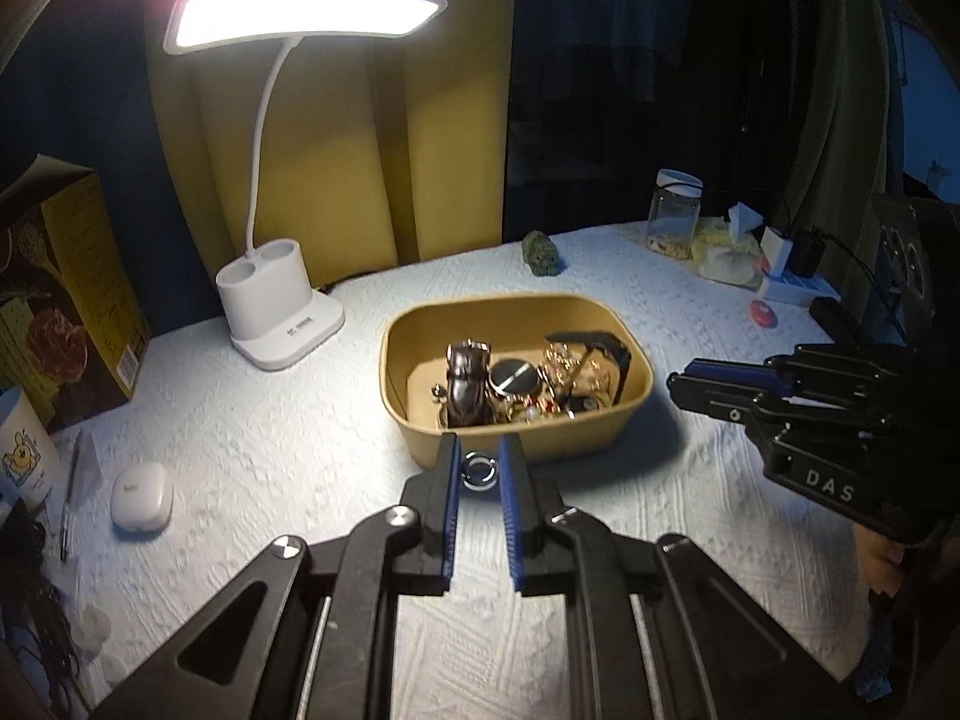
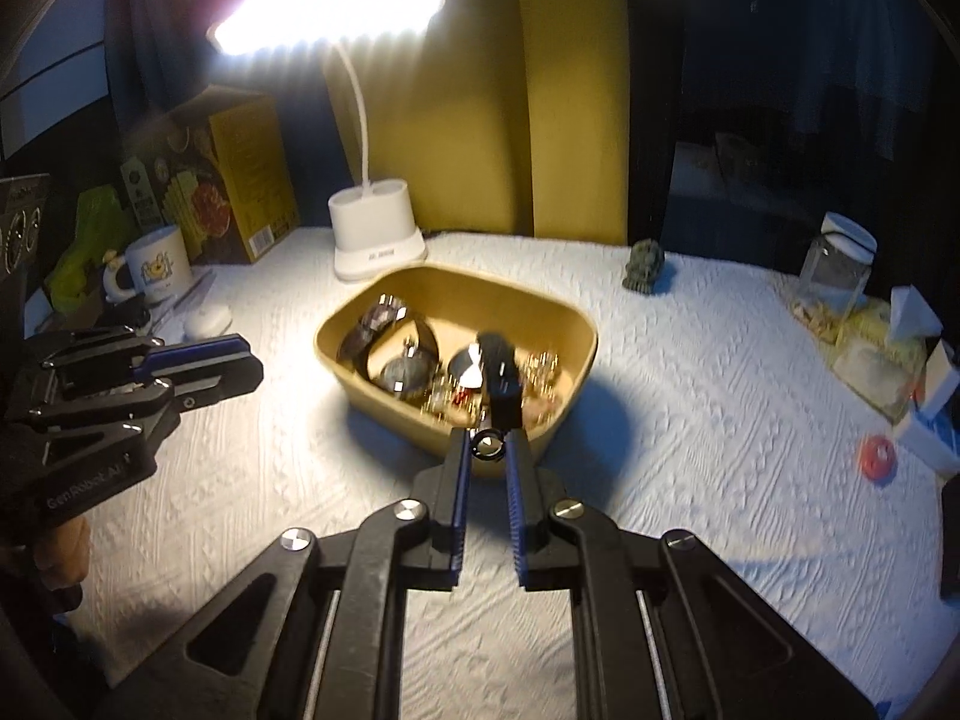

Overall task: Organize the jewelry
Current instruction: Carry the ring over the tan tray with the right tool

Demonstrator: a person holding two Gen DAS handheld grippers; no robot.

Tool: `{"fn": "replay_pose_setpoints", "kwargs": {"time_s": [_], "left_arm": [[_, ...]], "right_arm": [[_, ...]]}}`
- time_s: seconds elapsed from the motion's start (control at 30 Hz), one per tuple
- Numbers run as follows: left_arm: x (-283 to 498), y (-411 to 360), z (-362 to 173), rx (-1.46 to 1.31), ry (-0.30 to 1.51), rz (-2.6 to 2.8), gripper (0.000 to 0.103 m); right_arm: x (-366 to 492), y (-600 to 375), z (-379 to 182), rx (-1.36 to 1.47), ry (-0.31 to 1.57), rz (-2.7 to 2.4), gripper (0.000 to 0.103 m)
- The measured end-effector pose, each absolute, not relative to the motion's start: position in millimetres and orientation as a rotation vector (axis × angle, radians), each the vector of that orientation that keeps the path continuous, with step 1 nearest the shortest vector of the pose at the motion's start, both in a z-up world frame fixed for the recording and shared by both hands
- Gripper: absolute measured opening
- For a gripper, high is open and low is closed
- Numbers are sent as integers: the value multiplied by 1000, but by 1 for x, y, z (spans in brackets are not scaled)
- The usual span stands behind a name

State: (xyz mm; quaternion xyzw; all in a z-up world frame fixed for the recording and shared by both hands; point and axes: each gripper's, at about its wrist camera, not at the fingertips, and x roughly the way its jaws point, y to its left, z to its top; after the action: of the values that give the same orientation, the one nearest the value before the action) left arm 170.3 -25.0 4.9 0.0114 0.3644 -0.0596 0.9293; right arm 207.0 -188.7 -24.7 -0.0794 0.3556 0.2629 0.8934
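My left gripper (image 1: 478,456) is shut on a small silver ring (image 1: 479,483), held above the white cloth just in front of a tan tray (image 1: 516,312). The tray holds watches (image 1: 465,378), a black strap (image 1: 594,341) and gold jewelry (image 1: 561,369). My right gripper (image 2: 487,441) is shut on a small dark ring (image 2: 487,453) over the tray's (image 2: 540,312) near rim. A black strap (image 2: 499,372) rises just beyond that ring; I cannot tell whether they are joined. Each gripper shows in the other's view, the right (image 1: 675,384) beside the tray and the left (image 2: 255,363) at its other side.
A lit white desk lamp (image 1: 282,324) stands behind the tray. A yellow box (image 1: 66,300), a mug (image 1: 21,456), a pen and a white case (image 1: 141,501) sit at the left. A jar (image 1: 672,216), a green figurine (image 1: 543,252), tissues and a red disc (image 1: 763,312) lie at the right.
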Motion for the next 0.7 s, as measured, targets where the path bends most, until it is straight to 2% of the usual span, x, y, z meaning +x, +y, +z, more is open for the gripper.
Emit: {"fn": "replay_pose_setpoints", "kwargs": {"time_s": [0.53, 0.57, 0.67, 0.7], "left_arm": [[238, 8, -11, -119, 773, -136, 12], [239, 10, -12, -121, 775, -134, 14], [242, 14, -15, -129, 768, -131, 30], [243, 15, -15, -132, 764, -129, 32]], "right_arm": [[268, -165, -15, -169, 718, 557, 11], [270, -163, -16, -171, 721, 556, 11], [277, -156, -17, -179, 723, 557, 11], [278, -154, -17, -181, 723, 559, 11]]}}
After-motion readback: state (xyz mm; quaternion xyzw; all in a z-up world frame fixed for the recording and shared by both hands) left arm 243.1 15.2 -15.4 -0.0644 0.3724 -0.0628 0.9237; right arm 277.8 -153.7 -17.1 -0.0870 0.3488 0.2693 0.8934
